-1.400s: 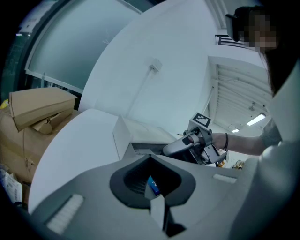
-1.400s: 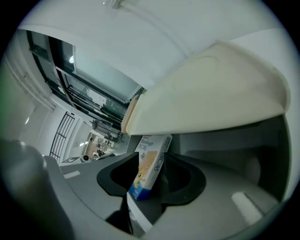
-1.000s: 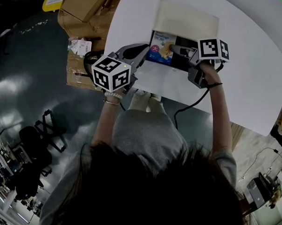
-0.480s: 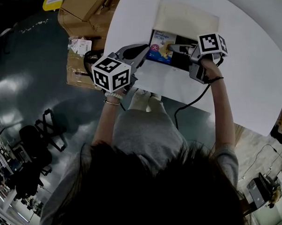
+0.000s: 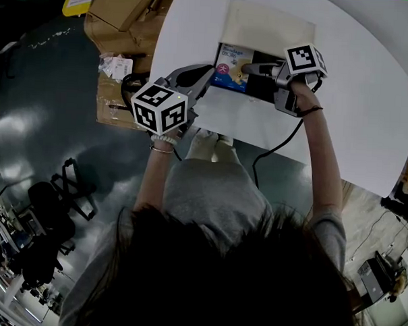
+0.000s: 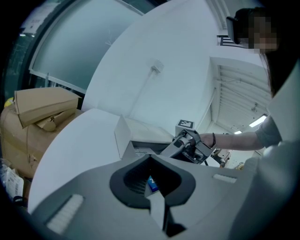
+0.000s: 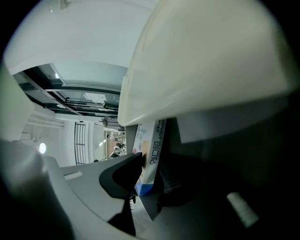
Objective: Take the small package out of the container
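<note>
The small package stands inside the open white container, pinched by the right gripper, whose jaws have just been closing. The left gripper is clamped on the container's edge, on the white table.

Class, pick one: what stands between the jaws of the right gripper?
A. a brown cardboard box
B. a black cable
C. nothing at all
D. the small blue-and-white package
D: the right gripper view shows the small package upright between the jaws of the right gripper, which have just been closing on it, inside the open container.
</note>
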A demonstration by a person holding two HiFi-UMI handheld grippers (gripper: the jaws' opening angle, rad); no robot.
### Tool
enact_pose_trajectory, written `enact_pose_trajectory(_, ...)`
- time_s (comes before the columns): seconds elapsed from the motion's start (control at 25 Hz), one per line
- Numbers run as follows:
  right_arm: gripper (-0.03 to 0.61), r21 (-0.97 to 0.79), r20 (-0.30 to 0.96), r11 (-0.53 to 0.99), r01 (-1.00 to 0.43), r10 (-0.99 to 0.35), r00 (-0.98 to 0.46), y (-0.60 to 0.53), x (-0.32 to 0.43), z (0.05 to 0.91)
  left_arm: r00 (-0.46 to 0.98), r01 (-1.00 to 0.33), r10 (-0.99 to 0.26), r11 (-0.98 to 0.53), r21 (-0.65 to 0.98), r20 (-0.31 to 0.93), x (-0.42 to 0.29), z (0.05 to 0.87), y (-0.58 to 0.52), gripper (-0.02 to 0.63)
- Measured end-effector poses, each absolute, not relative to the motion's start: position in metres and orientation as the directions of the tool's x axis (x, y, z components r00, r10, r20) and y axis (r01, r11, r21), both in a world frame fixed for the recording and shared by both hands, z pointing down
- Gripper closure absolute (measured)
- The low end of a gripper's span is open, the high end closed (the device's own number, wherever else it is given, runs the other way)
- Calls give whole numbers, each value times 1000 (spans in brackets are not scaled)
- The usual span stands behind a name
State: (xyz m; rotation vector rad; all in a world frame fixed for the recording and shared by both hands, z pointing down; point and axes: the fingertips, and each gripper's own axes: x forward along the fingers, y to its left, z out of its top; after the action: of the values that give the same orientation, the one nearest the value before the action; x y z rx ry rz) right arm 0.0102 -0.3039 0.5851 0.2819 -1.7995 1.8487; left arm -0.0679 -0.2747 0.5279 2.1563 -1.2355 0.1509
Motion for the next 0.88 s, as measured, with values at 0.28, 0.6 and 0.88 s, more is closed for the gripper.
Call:
enact_pose_trajectory(0.28,454,-863,491,3,-505,239,-838,-305,10,584,546,-811,-740,-348,470,393,-69,527,-272,624)
enact_pose_trajectory(0.6,460,-868,471,-44,-495,244,-848,-304,10,584,545,-811,-743,-350,469,389,-69,528,-267,624)
enact_pose_trajectory(0.88,463,-872,455,-69,-485,253,-854,-302,9,581,543,-812,-747,-351,466,384,-71,528,-262,624)
